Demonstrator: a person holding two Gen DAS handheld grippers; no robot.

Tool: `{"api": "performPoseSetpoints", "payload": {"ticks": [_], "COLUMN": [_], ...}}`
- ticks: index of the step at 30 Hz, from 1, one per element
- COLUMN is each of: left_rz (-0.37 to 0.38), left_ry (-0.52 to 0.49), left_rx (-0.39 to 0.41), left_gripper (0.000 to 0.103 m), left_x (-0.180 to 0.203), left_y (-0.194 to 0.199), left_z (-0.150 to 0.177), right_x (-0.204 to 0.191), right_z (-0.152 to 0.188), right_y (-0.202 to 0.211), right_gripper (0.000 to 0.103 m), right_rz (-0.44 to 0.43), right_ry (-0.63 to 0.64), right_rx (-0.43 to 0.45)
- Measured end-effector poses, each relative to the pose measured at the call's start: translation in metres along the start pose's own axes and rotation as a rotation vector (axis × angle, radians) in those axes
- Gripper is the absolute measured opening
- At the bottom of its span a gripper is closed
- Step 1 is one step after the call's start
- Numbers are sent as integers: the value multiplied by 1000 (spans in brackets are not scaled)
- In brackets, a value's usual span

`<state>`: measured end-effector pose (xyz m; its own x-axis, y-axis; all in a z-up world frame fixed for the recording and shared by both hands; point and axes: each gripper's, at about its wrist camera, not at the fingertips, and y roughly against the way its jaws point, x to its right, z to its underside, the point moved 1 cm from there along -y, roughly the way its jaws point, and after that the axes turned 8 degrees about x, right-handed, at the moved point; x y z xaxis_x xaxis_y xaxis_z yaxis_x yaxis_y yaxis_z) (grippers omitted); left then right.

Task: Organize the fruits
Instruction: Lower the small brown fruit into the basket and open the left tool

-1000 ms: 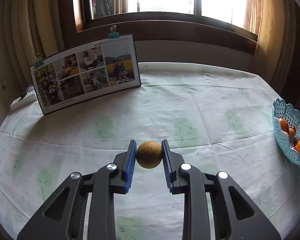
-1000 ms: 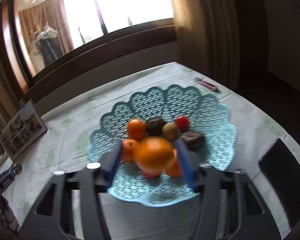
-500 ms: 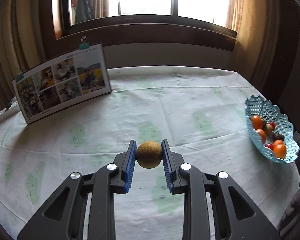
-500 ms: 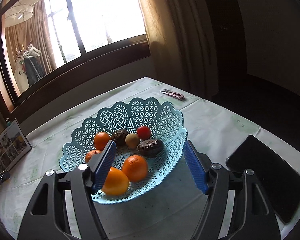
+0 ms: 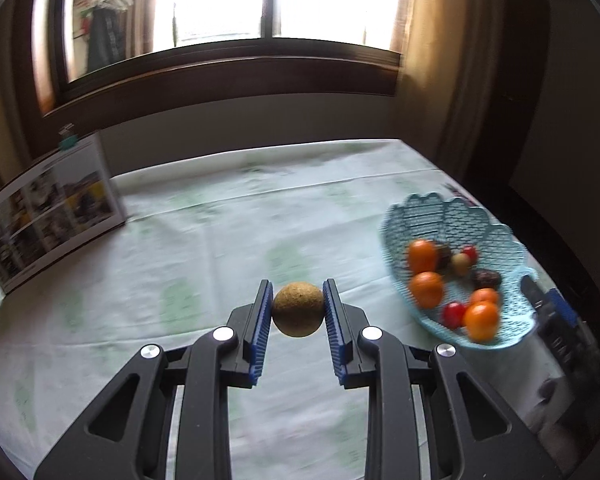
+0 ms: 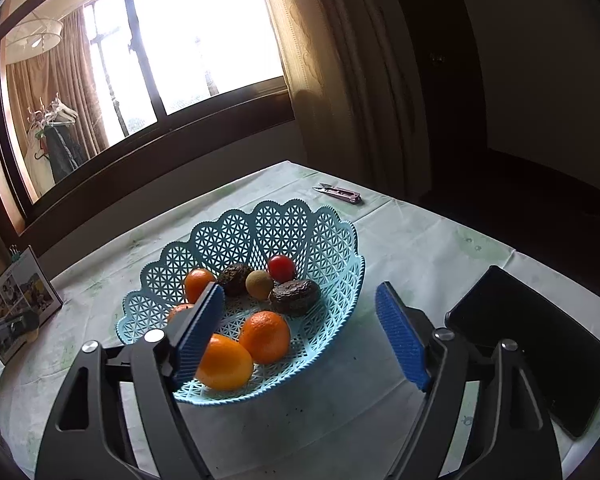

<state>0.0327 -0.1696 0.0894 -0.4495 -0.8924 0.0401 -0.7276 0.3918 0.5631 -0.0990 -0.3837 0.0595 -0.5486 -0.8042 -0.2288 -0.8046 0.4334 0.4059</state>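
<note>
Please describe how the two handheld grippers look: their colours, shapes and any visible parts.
Both the left gripper and the right gripper look the same. Each has a black plastic body with two angular fingers, and each finger has a triangular cut-out. Round silver screw heads sit near the joints. The inner face of each finger carries a flat blue pad with a fine ribbed texture. No cables, markings or sleeves are visible.

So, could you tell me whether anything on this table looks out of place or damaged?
Nothing looks spilled or damaged. The one oddity is a small thread snipper lying on the tablecloth behind the blue basket.
</note>
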Motion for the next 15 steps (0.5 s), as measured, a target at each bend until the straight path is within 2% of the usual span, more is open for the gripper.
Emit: {"api": "performPoseSetpoints", "payload": {"ticks": [6, 15], "left_rz": [93, 194], "left_ry": [-57, -126], "left_rx": [20, -7], "left_gripper": [26, 26], "left_x": [48, 108], "left_y": [-15, -50], "left_z": [-15, -21], "right_x": [-2, 2], "right_z": [1, -1], "right_y": [0, 2], "right_gripper": [83, 83], "right_rz": [14, 57], "right_ry": [14, 17], "right_rx": [2, 17]}}
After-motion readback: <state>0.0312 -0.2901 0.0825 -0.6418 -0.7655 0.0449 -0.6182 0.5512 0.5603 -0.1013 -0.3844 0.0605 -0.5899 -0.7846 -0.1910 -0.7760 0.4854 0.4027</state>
